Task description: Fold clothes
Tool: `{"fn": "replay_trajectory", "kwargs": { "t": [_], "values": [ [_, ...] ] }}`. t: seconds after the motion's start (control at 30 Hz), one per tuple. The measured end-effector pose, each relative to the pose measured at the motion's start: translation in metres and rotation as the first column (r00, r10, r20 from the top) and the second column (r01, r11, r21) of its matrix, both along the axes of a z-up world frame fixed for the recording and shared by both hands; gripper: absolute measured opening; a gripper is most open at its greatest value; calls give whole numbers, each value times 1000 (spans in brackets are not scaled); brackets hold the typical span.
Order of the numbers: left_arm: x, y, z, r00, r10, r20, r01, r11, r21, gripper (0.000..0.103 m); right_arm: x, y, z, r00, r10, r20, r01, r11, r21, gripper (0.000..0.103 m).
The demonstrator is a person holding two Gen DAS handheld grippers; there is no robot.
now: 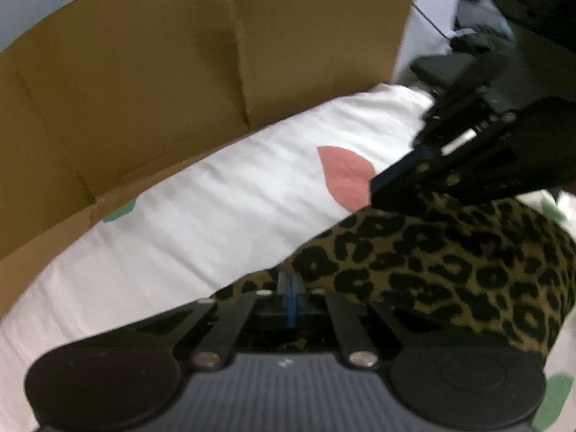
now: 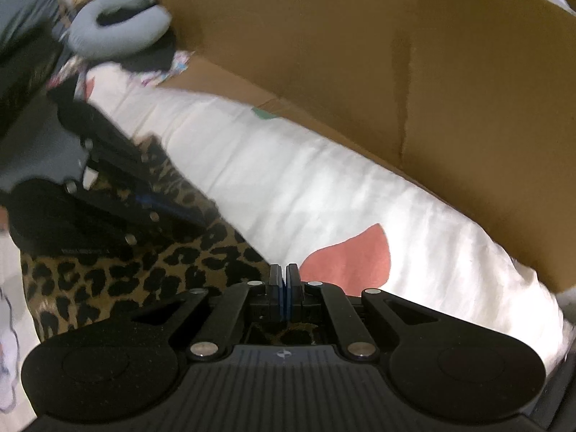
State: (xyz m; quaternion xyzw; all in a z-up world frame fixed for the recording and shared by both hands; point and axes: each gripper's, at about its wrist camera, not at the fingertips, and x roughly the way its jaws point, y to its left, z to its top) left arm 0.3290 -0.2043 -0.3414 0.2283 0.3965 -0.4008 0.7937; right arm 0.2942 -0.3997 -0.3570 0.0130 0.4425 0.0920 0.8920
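Observation:
A leopard-print garment (image 1: 450, 262) (image 2: 126, 277) lies bunched on a white bed sheet (image 1: 216, 208) (image 2: 288, 180). In the left wrist view my left gripper (image 1: 289, 282) is shut, its blue pads pinching the garment's near edge, with cloth bulging on both sides of them. My right gripper (image 1: 376, 189) comes in from the upper right, its tip on the garment's far edge. The right wrist view shows my right gripper (image 2: 284, 275) shut at the cloth's edge, with leopard fabric visible under its linkage. My left gripper (image 2: 196, 221) rests on the garment at left.
A big brown cardboard sheet (image 1: 144, 72) (image 2: 396, 54) stands along the far side of the bed. The sheet has a pink leaf print (image 1: 343, 178) (image 2: 356, 255). A grey neck pillow (image 2: 118, 21) and dark clutter lie beyond the bed's end.

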Motion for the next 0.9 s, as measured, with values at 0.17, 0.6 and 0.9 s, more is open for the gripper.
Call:
{"fn": "replay_trajectory", "kwargs": {
  "t": [0.17, 0.6, 0.9],
  "values": [
    [2, 0, -1, 1000, 18, -14, -18, 1000, -11, 2, -16, -17, 16, 999, -47, 1, 47, 997, 66, 4],
    [1, 0, -2, 999, 32, -10, -32, 999, -21, 2, -46, 29, 1, 997, 70, 41, -68, 997, -45, 38],
    [-5, 8, 17, 997, 75, 21, -73, 994, -81, 6, -34, 24, -10, 999, 32, 25, -31, 998, -46, 36]
  ]
}}
